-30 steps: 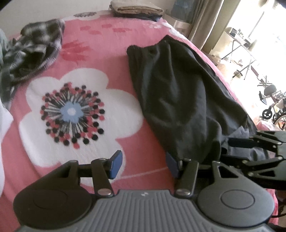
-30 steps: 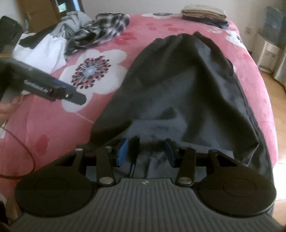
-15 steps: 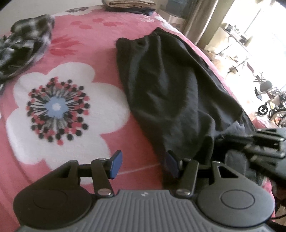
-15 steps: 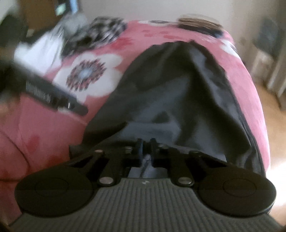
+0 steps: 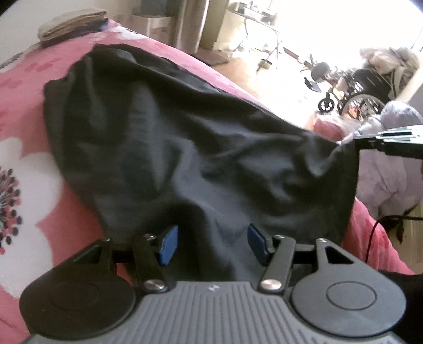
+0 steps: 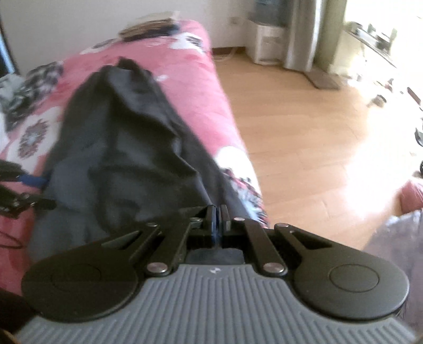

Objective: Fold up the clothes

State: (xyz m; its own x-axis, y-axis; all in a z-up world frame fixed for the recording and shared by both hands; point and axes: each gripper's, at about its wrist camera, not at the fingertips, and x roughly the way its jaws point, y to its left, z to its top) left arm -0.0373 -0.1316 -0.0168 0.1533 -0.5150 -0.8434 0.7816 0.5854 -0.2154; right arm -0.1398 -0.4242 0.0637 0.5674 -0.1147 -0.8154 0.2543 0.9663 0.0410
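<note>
Left tongs (image 5: 212, 242): jaws apart, blue pads (image 5: 169, 242) clear of each other; a dark fold of the garment lies between them, with no pad pressing on it.
Right tongs (image 6: 217, 219): jaws closed tight, pinching the garment's near edge; in the left view the same tongs (image 5: 355, 139) hold a corner raised off the bed, at the right.
Garment (image 5: 185, 148): black, wrinkled cloth spread lengthwise along the bed, running from both tongs towards the far end; its near right corner is lifted and pulled taut, the rest rests on the cover.
Bed (image 5: 23, 87): pink cover with large white flowers; the garment lies near its right edge.
Cable (image 5: 375, 227): thin, dark, hanging beside the bed's right side.
Checked cloth (image 6: 15, 87): crumpled heap on the bed's left side, well apart from the garment; blurred.
Stack (image 5: 71, 22): folded beige and dark pieces at the far end of the bed, apart from the garment.
Floor (image 6: 304, 119): light wood, to the right of the bed.
Wheelchair (image 5: 362, 92): far off on the right, in bright light.
</note>
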